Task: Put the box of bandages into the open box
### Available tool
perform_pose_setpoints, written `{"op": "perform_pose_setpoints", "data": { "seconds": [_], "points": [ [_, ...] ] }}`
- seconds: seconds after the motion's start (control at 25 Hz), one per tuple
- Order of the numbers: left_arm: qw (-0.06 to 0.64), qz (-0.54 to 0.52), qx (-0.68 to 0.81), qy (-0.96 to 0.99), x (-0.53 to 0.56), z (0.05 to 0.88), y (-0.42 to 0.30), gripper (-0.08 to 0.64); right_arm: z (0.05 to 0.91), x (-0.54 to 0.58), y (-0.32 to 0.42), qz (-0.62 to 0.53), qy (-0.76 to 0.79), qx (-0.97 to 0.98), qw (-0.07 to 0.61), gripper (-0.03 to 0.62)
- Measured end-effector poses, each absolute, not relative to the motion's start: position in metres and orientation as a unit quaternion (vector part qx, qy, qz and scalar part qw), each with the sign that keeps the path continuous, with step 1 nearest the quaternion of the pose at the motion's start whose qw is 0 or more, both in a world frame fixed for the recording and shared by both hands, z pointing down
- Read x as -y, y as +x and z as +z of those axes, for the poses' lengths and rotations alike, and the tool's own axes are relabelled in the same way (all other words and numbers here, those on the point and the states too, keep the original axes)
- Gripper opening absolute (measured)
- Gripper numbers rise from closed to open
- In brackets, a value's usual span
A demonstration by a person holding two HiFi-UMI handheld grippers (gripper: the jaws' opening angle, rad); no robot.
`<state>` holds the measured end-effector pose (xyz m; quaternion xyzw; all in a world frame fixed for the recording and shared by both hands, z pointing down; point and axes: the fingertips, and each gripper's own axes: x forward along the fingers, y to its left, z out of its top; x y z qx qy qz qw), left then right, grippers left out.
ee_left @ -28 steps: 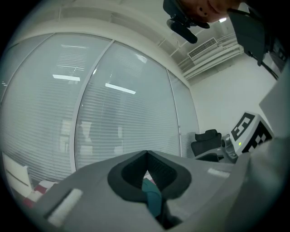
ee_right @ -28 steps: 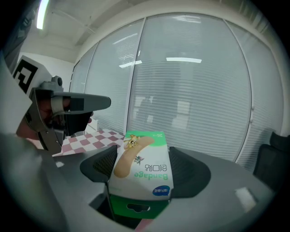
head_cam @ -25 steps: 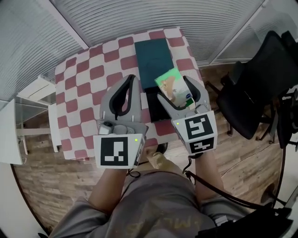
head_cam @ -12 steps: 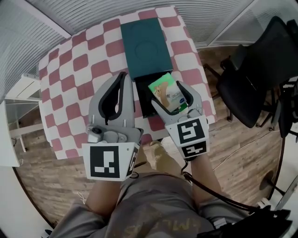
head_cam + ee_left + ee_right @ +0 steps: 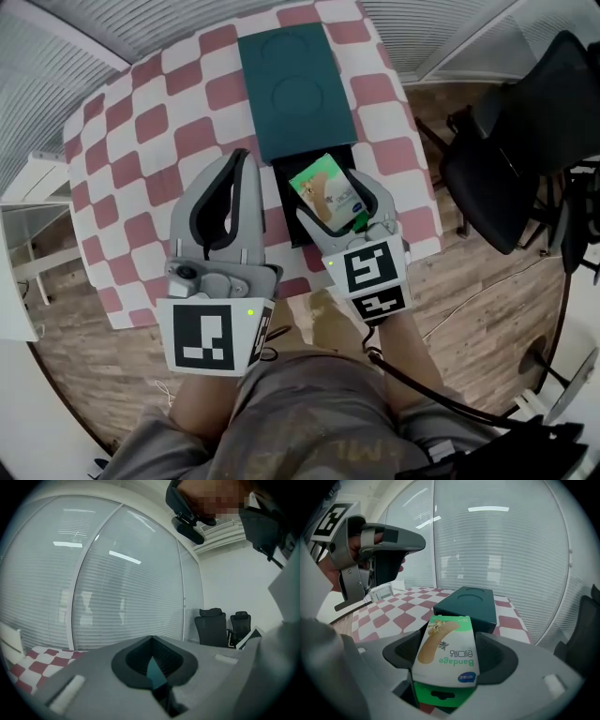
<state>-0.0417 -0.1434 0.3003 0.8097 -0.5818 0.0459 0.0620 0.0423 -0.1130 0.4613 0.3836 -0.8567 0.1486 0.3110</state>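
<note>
Holding the bandage box (image 5: 325,190) between its two jaws, our right gripper (image 5: 334,199) hangs over the near right part of the table (image 5: 141,141), which wears a red and white checked cloth. In the right gripper view the jaws of the right gripper (image 5: 451,645) are parted to the width of the bandage box (image 5: 447,654) and press on its two long sides. Its printed face is turned up toward the camera, its green end toward us, and the word on it reads upside down from here.

From the head view we see the bandage box tilted, directly above the open box (image 5: 287,214), whose dark inside shows to its left and below it. We cannot tell whether the two touch. A teal box (image 5: 294,89) with a round ring pressed into its top lies flat on the cloth, its near edge right against the far edge of the open box. In the right gripper view the teal box (image 5: 467,605) sits just beyond the bandage box.

Our left gripper (image 5: 238,157) hovers beside the open box on its left. In the left gripper view the jaws of the left gripper (image 5: 151,641) meet at their tips and grip nothing. A black office chair (image 5: 516,150) stands on the wooden floor to the right of the table.
</note>
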Motion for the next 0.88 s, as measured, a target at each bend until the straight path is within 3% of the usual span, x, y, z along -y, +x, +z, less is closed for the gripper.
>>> {"op": "perform_pose_setpoints", "data": {
  "seconds": [0.32, 0.88],
  "points": [
    [0.070, 0.045, 0.579, 0.811, 0.156, 0.307, -0.055, 0.000, 0.474, 0.120, 0.033, 0.144, 0.374, 0.845, 0.354, 0.393],
    [0.062, 0.035, 0.570, 0.819, 0.155, 0.296, -0.049, 0.000, 0.440, 0.127, 0.045, 0.126, 0.403, 0.856, 0.298, 0.376]
  ]
}}
